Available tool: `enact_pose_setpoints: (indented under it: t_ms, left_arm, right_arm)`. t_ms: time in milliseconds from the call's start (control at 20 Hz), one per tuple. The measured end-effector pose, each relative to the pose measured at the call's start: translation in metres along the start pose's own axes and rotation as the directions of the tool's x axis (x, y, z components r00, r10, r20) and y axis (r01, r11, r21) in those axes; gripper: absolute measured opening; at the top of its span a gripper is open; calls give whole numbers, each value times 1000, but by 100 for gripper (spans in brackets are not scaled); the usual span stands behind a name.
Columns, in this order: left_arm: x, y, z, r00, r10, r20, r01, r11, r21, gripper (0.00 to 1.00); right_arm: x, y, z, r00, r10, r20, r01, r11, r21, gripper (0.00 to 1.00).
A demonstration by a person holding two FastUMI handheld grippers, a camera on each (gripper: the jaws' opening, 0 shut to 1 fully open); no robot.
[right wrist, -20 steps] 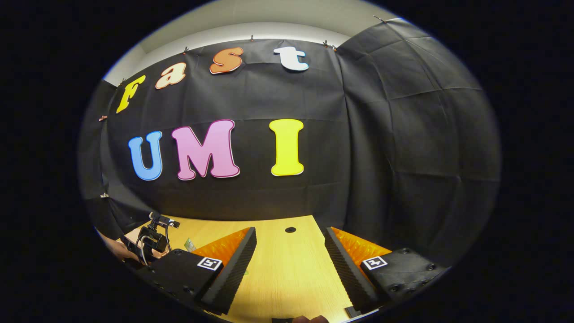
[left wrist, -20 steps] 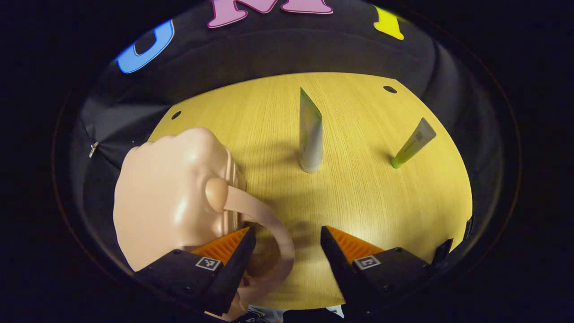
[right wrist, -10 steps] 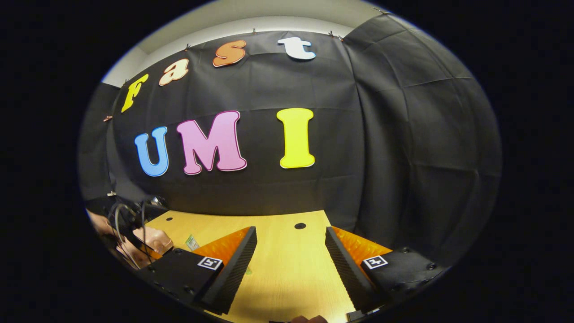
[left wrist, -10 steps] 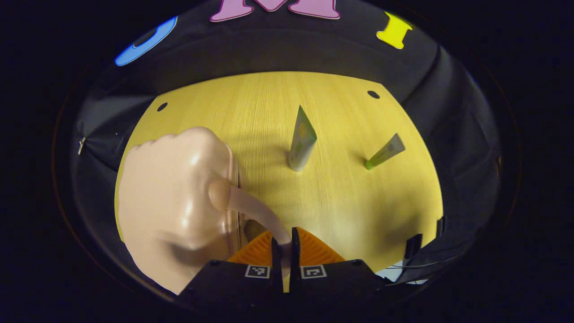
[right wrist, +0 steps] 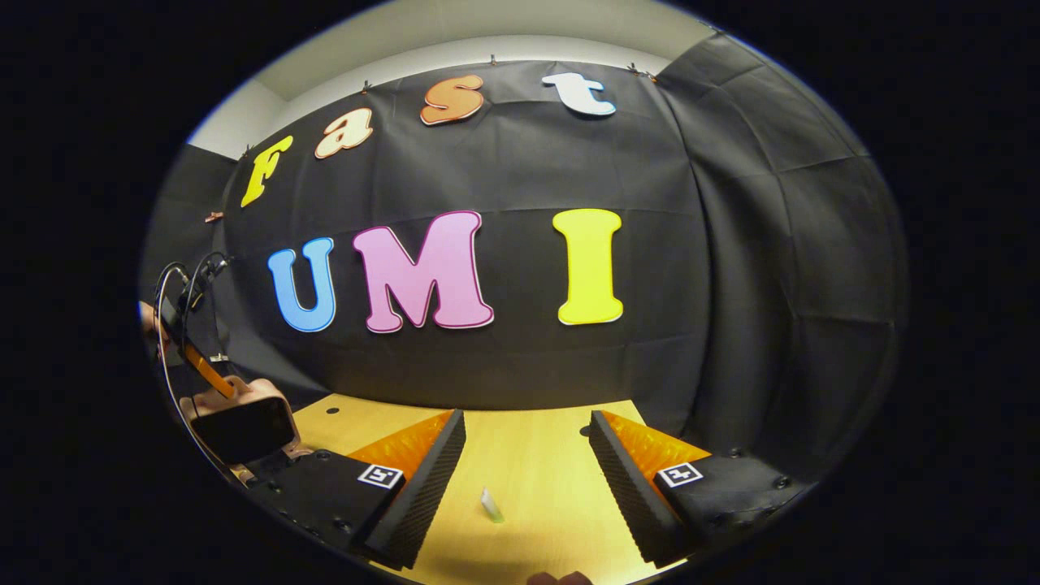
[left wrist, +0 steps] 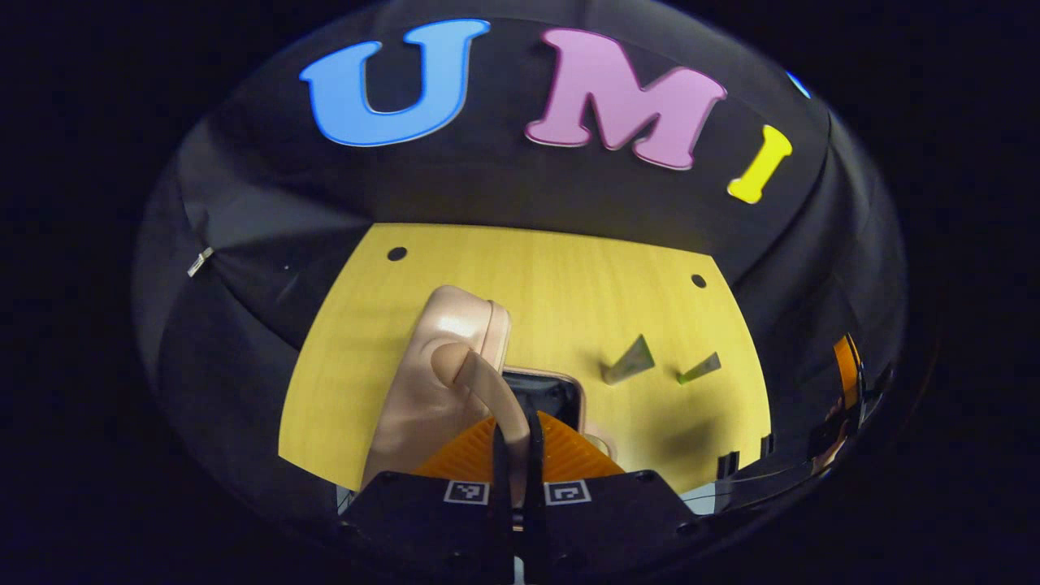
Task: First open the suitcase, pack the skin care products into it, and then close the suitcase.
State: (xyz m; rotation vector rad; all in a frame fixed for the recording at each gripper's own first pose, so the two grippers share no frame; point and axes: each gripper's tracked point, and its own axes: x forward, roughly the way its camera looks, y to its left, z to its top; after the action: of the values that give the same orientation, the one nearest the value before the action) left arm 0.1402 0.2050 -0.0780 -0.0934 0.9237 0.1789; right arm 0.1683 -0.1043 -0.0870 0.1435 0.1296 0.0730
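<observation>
Left gripper pinches the pink suitcase handle, lid raised.
Two skin care tubes stand at 2 o'clock on the tabletop; right gripper is spread.

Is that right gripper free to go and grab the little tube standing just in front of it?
Probably yes. The right gripper is open and holds nothing, and the small tube stands on bare table between and just ahead of its fingers, with nothing in the way. The left gripper is off to the side, busy with the suitcase.
</observation>
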Motion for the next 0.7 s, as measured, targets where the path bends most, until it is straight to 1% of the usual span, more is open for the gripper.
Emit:
enact_pose_setpoints:
  t_ms: [50,150,250,300,350,450,550,700]
  left_arm:
    - [-1,36,8,999,35,25,-36,999,18,10]
    - [7,103,16,993,109,35,-111,992,52,10]
    - [26,172,20,978,199,56,-203,975,87,10]
    - [35,206,22,969,235,70,-242,964,112,10]
    - [49,233,20,968,239,78,-247,961,122,10]
    - [77,274,9,973,223,65,-230,966,117,10]
    - [113,318,-12,974,227,26,-228,968,102,10]
    - [167,358,-55,981,189,-39,-186,981,54,10]
  right_arm:
    - [1,11,2,1000,-9,3,9,1000,5,97]
    - [1,35,2,999,-37,-1,37,999,19,97]
    - [2,60,2,998,-60,-9,61,997,39,97]
    - [3,74,5,998,-67,-11,67,997,43,100]
    - [4,86,9,997,-77,-8,77,996,36,97]
    - [4,104,16,995,-104,1,104,995,10,97]
    - [4,115,16,991,-137,-11,137,991,1,97]
    - [-3,135,15,983,-178,-52,180,983,37,97]
